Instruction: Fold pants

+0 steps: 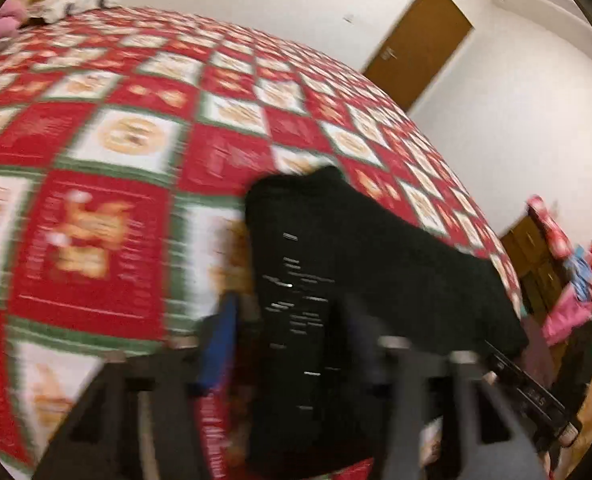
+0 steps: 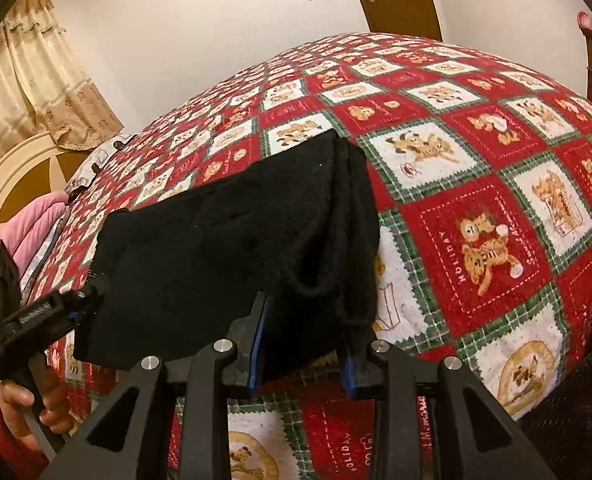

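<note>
**Black pants held over the bed by both grippers**

The right gripper had its fingers clamped on a bunched edge of the black pants, the blue pads pressing the thick fabric from both sides. The left gripper had its fingers partly apart with the dark cloth lying between them; the blur in its own view hid whether the pads pressed on the fabric. In the right wrist view the same gripper met the far left corner of the pants, gripped by a hand in a red sleeve.

The pants hung folded and stretched between the two grippers, just above a bed covered in a red, green and white patchwork quilt with bear pictures.

The right wrist view showed a curtain, a cream headboard and pink bedding on the left. The left wrist view, heavily blurred, showed a brown door and a pile of pink and red things beside the bed.
</note>
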Demonstrator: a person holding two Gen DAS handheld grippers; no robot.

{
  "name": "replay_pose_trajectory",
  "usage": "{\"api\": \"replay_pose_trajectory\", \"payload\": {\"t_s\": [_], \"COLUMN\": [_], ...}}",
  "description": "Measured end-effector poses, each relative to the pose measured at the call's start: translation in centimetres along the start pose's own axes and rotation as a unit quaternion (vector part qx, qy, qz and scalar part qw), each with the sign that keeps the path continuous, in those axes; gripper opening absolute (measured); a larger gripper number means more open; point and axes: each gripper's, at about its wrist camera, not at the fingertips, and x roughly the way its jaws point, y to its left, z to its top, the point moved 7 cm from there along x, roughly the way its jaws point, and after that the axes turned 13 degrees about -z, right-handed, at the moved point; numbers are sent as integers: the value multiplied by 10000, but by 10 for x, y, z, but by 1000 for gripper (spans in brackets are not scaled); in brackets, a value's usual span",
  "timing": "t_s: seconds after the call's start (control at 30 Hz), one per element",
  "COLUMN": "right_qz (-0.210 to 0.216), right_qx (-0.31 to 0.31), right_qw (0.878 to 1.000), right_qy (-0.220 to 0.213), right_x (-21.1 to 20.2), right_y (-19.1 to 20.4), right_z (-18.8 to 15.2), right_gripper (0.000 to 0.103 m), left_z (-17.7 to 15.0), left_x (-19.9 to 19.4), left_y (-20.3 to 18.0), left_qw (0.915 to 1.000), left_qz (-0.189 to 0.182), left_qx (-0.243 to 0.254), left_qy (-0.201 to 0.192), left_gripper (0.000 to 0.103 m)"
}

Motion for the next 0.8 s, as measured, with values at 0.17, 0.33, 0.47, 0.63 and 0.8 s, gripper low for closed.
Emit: {"api": "replay_pose_trajectory", "payload": {"t_s": [0.17,0.33,0.47,0.63,0.8], "right_qz": [51,-111,-117,320,706], "right_qx": [93,-98,-405,-665,-1109], "right_qw": [9999,9999,9985,9952,9878], "right_qy": [86,33,-350,-641,-829], "right_x": [6,1,-24,-45,-46], "right_y": [-4,3,22,64,125], "right_z": [-3,2,21,52,68], "right_gripper": [32,32,31,31,31], "left_z": [-4,0,13,43,72], "left_x": [4,-5,-25,-59,-99], "left_y": [-4,0,-15,-20,9], "left_qw": [9999,9985,9986,9956,9902], "left_qz": [-36,-253,-149,166,634], "left_qx": [-32,-423,16,439,462], "left_qy": [-163,-250,-502,-814,-1157], "left_gripper": [28,12,11,11,11]}}
